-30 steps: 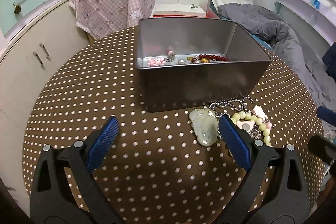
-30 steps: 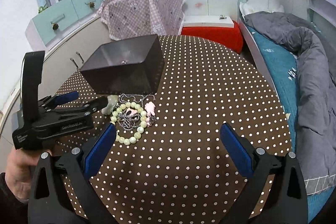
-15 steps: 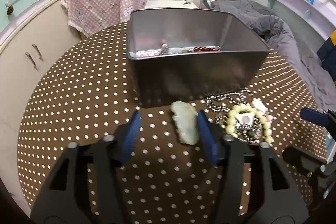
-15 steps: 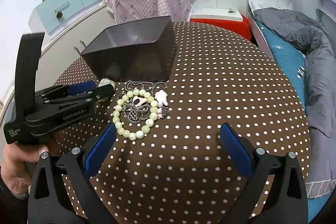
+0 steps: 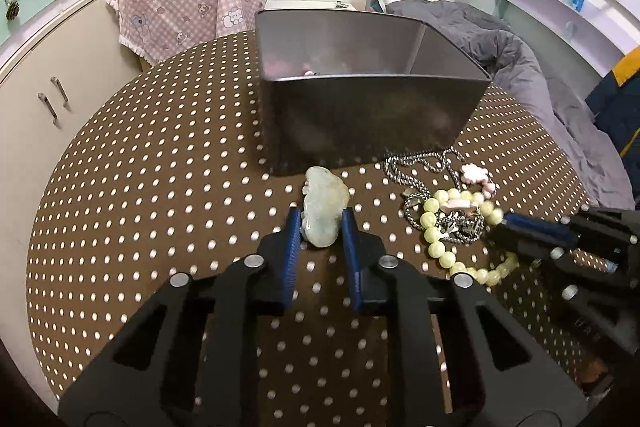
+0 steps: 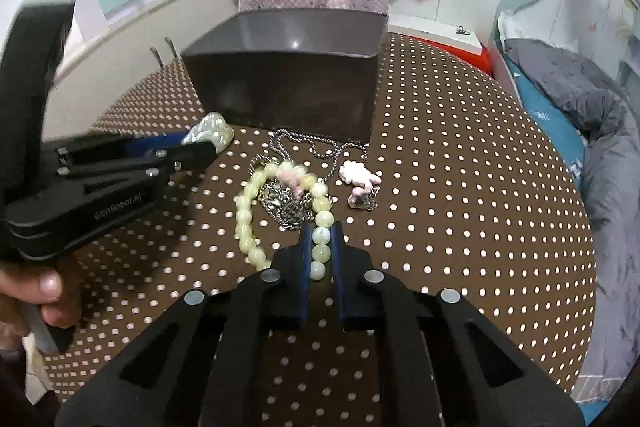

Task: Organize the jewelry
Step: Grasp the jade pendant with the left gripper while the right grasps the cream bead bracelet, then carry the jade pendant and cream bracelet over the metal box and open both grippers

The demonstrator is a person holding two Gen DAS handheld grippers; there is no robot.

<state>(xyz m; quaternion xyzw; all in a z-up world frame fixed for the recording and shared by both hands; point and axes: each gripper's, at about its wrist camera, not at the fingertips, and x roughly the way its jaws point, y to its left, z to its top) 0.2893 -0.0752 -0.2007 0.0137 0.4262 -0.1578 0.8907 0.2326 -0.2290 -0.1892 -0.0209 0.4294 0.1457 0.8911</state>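
Clamping down on the pale jade pendant [image 5: 323, 211], the left gripper [image 5: 321, 227] has both blue pads pressed to its sides on the dotted table [image 5: 160, 187], just in front of the grey box [image 5: 372, 107]. Over on the other side, the right gripper [image 6: 321, 239] pinches the green bead bracelet [image 6: 280, 211], which lies tangled with a silver chain [image 6: 316, 147] beside a pink charm [image 6: 358, 175].

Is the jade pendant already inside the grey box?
No, the jade pendant lies on the table in front of the grey box, between the left gripper fingers.
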